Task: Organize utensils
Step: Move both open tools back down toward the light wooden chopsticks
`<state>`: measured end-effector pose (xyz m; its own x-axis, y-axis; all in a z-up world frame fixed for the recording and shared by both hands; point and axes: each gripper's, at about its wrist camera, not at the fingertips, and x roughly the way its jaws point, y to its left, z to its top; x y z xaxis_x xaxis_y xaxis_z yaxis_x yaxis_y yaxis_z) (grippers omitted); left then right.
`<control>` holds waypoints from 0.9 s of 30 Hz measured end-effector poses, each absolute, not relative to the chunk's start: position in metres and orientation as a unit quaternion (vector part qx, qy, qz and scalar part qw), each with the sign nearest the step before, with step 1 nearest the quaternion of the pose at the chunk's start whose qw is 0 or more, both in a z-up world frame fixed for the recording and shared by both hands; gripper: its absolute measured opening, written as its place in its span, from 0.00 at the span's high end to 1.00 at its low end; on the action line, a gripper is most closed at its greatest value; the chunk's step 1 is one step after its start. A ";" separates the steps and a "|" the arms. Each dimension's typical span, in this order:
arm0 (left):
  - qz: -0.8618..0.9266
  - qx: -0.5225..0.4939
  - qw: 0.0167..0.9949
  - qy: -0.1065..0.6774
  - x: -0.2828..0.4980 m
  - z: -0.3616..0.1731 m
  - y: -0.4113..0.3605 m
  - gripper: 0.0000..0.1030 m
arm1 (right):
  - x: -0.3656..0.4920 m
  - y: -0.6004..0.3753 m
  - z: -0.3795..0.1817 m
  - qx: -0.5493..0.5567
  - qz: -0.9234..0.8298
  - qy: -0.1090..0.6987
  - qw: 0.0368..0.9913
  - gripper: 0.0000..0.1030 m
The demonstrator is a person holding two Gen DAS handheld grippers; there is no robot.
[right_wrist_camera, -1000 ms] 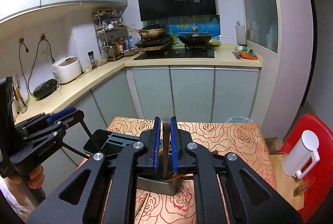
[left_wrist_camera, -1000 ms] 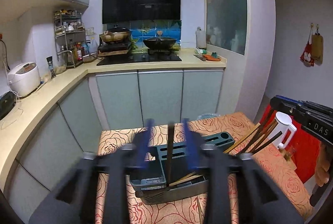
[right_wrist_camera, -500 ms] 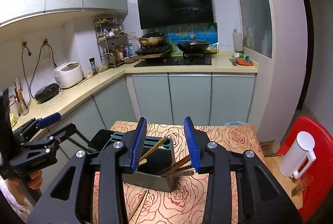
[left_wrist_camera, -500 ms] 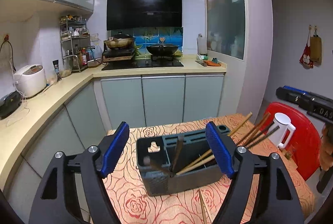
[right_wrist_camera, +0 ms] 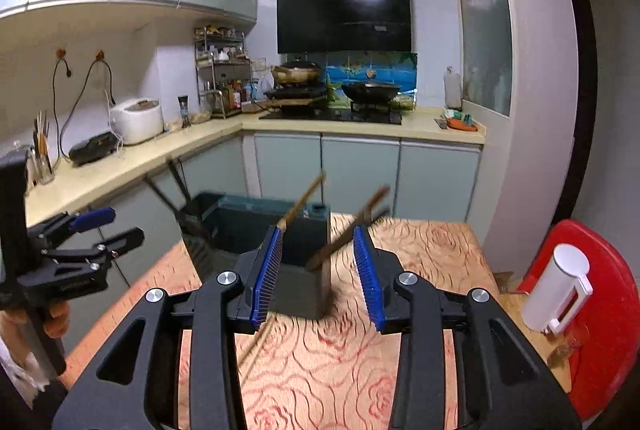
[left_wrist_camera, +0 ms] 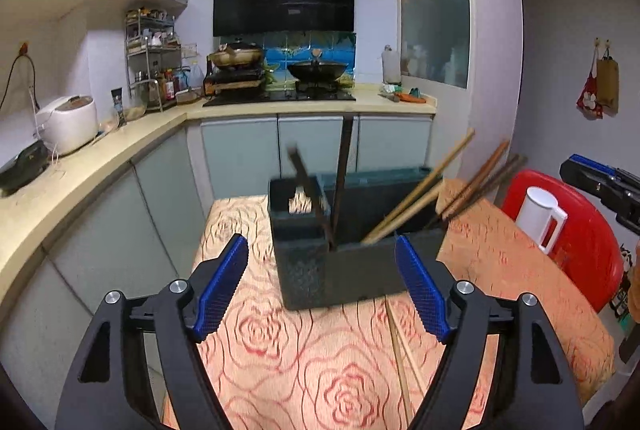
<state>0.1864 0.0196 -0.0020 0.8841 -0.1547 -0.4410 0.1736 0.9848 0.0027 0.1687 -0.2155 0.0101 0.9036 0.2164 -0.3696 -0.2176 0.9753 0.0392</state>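
Both grippers have drawn back from the dark utensil holder [left_wrist_camera: 344, 262], which sat between their fingers a second ago and now stands clear in front of them on the rose-patterned tablecloth [left_wrist_camera: 288, 358]. A second ago the right gripper was clamped on a chopstick and the left one stood close around another; both are released now, and the sticks stand in the holder.

Left of the holder in the right wrist view, the left gripper [right_wrist_camera: 106, 226] hangs over the table edge, gripped by a person's hand [right_wrist_camera: 54, 322], its blue pads spread wide with nothing between them. Inside the holder's left end, two dark chopsticks [left_wrist_camera: 340, 182] lean upright, crossing near its rim. To the right of these, light wooden chopsticks [left_wrist_camera: 420, 190] tilt out toward the holder's right side, and beyond them a darker bundle of chopsticks [left_wrist_camera: 480, 178] leans over its right end. One loose chopstick [left_wrist_camera: 398, 354] lies flat on the cloth just in front of the holder. The right gripper [right_wrist_camera: 318, 274] faces the holder's narrow end with its jaws partly apart and empty. Well right of the holder, a white jug [left_wrist_camera: 540, 218] sits on a red stool [left_wrist_camera: 584, 258].
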 end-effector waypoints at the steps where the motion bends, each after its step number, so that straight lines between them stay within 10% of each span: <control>1: -0.083 0.023 0.970 0.228 0.182 -0.008 0.020 0.29 | 0.164 -0.215 0.001 -0.004 0.109 0.193 0.975 0.64; 27: -0.109 0.040 0.938 0.328 0.098 -0.141 -0.006 0.29 | 0.114 -0.207 -0.126 -0.003 0.086 0.284 0.955 0.64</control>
